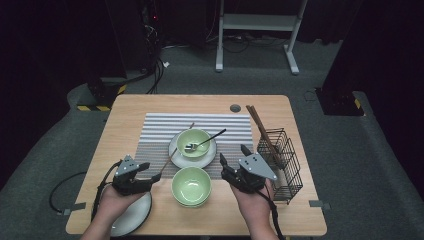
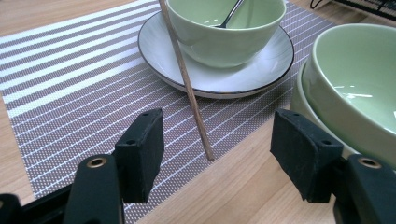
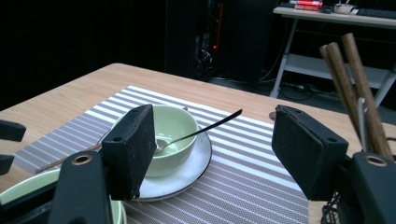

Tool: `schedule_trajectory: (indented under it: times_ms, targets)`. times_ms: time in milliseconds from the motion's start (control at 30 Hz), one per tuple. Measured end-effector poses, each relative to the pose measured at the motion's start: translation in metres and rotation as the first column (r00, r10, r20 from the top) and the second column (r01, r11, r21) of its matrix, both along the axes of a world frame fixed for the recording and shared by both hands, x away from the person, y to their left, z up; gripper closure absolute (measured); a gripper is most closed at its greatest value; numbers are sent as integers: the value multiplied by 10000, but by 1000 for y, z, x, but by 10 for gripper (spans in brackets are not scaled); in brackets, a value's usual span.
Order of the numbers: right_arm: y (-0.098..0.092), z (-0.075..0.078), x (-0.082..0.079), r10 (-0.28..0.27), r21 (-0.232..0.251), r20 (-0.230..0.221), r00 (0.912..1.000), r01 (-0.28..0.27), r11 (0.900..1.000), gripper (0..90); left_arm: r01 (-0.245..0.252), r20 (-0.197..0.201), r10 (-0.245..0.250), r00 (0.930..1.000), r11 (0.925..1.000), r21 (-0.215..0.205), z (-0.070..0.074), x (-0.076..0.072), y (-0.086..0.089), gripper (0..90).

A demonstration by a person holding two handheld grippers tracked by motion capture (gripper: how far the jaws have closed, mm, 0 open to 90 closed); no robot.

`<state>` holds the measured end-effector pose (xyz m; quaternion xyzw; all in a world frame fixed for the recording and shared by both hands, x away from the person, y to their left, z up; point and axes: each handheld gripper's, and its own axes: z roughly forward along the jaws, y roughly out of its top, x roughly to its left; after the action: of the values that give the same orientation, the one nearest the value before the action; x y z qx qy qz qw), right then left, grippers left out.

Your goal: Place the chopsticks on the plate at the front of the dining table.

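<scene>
Chopstick, single, thin brown wood (image 2: 187, 84): it lies slanted on the grey-and-white striped woven placemat (image 2: 70, 88), its upper length leaning against the rim of the white round saucer (image 2: 261, 77) and its lower tip resting near the mat's front edge, just ahead of the left gripper (image 2: 215, 149). That gripper's black jaws stand wide apart with nothing between the pads; the tip lies in line with the gap, so the approach appears set up for a pinch on the stick's free lower end, the part lying flat enough to be straddled.

On the saucer sits a pale green ceramic bowl (image 1: 194, 142) holding a dark-handled metal spoon (image 1: 210, 138), its handle propped on the rim. A stack of matching pale green bowls (image 1: 191, 186) stands at the front of the light wooden table (image 1: 130, 107), between the two hands.

The right gripper (image 1: 233, 156) is held clear above the mat, jaws also wide and empty. Beside it stands the black wire utensil basket (image 1: 290, 170) with two brown wooden chopsticks (image 1: 261, 130) leaning upright inside, a likely destination for the loose stick. A grey plate (image 1: 134, 215) lies under the left hand (image 1: 112, 202).
</scene>
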<state>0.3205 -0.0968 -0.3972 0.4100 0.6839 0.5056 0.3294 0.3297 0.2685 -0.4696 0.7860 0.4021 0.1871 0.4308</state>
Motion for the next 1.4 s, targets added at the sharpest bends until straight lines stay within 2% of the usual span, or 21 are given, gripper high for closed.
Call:
schedule_trajectory:
  times_ms: [133, 267, 400, 467, 567, 933, 1400]
  targets:
    - [-2, 6, 3, -95, -47, 6, 10000, 95, 9999, 306, 71, -46, -72, 10000, 9999, -107, 0, 0, -3, 352]
    - [-5, 12, 4, -198, -211, 29, 9998, 199, 9996, 307, 163, -55, -162, 9999, 9998, 66, -1, -2, -6, 352]
    - [-8, 18, 5, -352, -21, 56, 9994, 352, 9994, 313, 156, 62, -155, 9999, 9997, -166, 2, -4, -5, 361]
    - [-9, 19, 5, -468, -18, 56, 9989, 468, 9989, 317, 134, -54, -135, 9999, 9997, -225, 0, -4, -4, 360]
    - [-11, 21, 6, -494, -197, 142, 9987, 496, 9986, 317, 194, -10, -194, 9998, 9996, -204, 0, -4, -5, 360]
    - [-20, 33, 14, -617, -112, 226, 9978, 620, 9980, 316, 182, 61, -181, 9998, 9994, -278, 0, -1, -6, 361]
    - [-20, 44, 25, -748, -146, 321, 9967, 753, 9971, 318, 215, 137, -210, 9997, 9992, -327, 1, 0, -6, 362]
